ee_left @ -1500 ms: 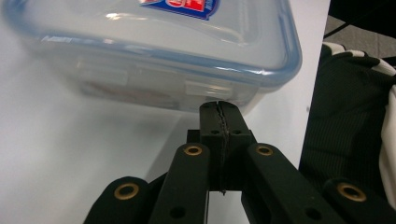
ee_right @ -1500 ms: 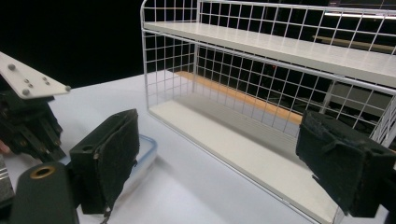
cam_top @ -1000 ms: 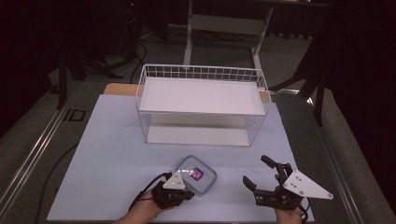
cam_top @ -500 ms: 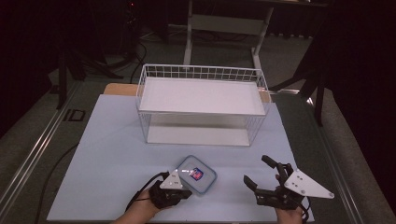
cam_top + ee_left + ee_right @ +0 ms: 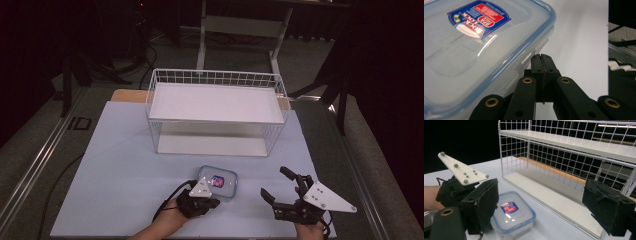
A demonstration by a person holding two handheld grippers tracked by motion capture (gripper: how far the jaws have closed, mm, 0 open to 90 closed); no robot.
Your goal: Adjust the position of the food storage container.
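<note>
- The left gripper (image 5: 209,196) lies low on the table (image 5: 120,165), its jaws pressed together with nothing between them, tips right at the near left edge of the food box (image 5: 218,181).
- The food box sits flat, lid up, just ahead and right of that gripper; its long axis runs across the table, slightly skewed, and its label (image 5: 479,18) faces up.
- The right gripper (image 5: 278,184), well right of the box, holds its jaws spread wide, pointing toward the wire rack (image 5: 216,112).

Glossy clear plastic container (image 5: 218,181) (paper label), white-coated wire rack (image 5: 216,113), matt table cover (image 5: 120,165).
</note>
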